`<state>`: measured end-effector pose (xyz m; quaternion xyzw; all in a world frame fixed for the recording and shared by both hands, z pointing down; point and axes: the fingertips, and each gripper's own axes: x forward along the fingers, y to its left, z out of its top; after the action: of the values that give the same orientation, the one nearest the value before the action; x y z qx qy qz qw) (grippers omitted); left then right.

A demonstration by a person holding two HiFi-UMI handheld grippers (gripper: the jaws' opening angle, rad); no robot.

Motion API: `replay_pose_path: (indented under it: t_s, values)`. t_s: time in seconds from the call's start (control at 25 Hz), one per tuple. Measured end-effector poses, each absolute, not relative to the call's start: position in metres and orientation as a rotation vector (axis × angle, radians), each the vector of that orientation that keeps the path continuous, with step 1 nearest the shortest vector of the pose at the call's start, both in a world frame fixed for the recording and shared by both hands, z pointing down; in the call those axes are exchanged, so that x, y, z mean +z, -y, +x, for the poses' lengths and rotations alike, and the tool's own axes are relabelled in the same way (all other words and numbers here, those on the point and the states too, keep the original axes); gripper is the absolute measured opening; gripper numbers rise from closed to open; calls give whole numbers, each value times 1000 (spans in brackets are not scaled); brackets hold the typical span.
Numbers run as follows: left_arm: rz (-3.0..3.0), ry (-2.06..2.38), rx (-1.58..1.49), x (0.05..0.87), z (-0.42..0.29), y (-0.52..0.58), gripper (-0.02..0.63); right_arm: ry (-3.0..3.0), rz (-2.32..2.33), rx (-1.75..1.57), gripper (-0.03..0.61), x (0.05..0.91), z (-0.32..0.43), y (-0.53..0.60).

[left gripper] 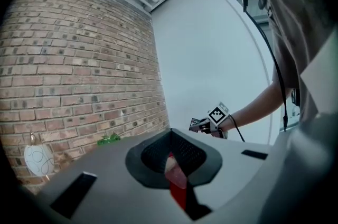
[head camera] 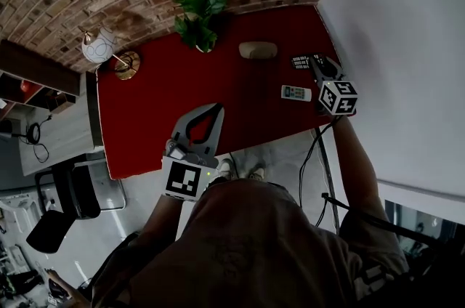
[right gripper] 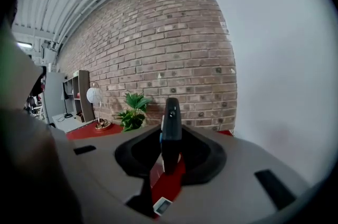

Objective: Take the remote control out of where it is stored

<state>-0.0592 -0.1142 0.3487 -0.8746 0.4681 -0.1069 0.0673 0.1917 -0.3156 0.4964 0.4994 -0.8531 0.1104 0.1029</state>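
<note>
A black remote control is clamped in my right gripper, above the far right corner of the red table. In the right gripper view the remote control stands on edge between the jaws of that gripper. My left gripper hovers over the table's near edge, its jaws closed tip to tip with nothing in them. The left gripper view shows its own tips meeting, and the right gripper far off with the remote.
A small white remote lies on the table just under the right gripper. A beige oval object, a potted plant and a globe lamp stand along the brick wall. A white wall bounds the right side.
</note>
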Motion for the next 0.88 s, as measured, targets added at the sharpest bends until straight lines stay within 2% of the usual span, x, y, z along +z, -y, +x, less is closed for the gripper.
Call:
replay_pose_path:
  t_s: [0.88]
  values:
    - [-2630,-1487,-464,372,-60,101,11,2277,1475,716,95,629,200,360]
